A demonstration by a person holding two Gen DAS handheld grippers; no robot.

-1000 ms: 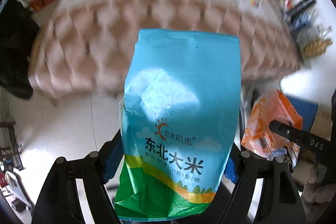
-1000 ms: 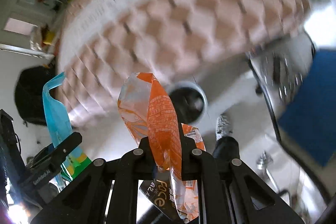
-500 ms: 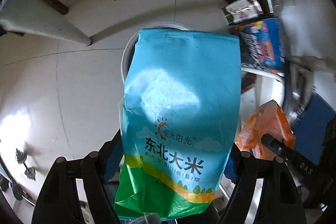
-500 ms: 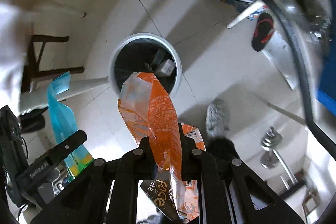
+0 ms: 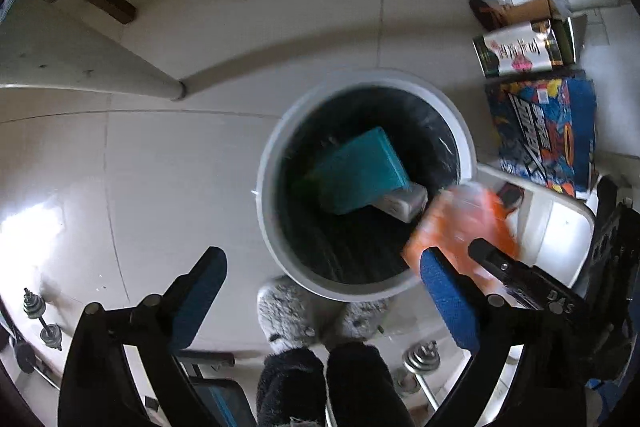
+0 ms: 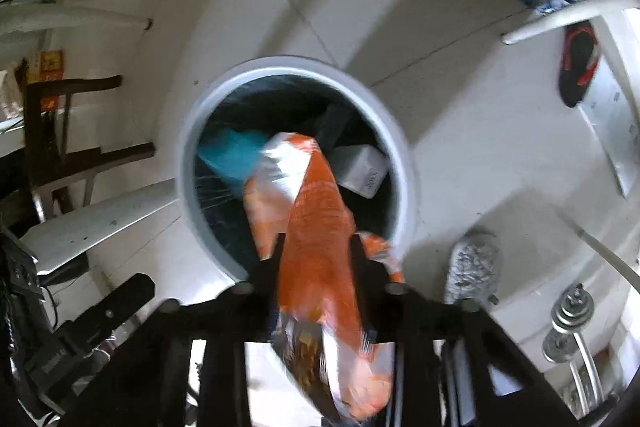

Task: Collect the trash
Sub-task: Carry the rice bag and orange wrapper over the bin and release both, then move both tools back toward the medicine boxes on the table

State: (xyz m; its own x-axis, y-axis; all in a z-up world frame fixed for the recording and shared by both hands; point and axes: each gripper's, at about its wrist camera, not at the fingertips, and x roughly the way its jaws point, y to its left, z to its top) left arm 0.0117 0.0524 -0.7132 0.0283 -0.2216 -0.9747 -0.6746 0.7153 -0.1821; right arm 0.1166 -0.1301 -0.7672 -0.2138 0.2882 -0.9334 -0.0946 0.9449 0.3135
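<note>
A round white trash bin (image 5: 267,219) with a dark liner stands on the floor below both grippers. The teal rice bag (image 5: 360,173) lies inside it beside a white box (image 5: 404,203). My left gripper (image 5: 320,287) is open and empty above the bin's near rim. The orange snack bag (image 6: 320,247) sits blurred between the fingers of my right gripper (image 6: 318,251), over the bin (image 6: 404,163). The jaws look slightly parted; the grip is unclear. The orange bag also shows in the left wrist view (image 5: 464,223).
Grey fuzzy slippers (image 5: 288,319) stand by the bin. A colourful blue box (image 5: 544,131) and a tin (image 5: 520,51) lie at the right. White furniture legs (image 5: 100,75), a dark wooden chair (image 6: 60,147) and small dumbbells (image 6: 568,323) are around.
My left gripper opened and the teal rice bag dropped into the bin. Both grippers moved closer over the bin. The orange bag has gone blurred and shifted in the right gripper.
</note>
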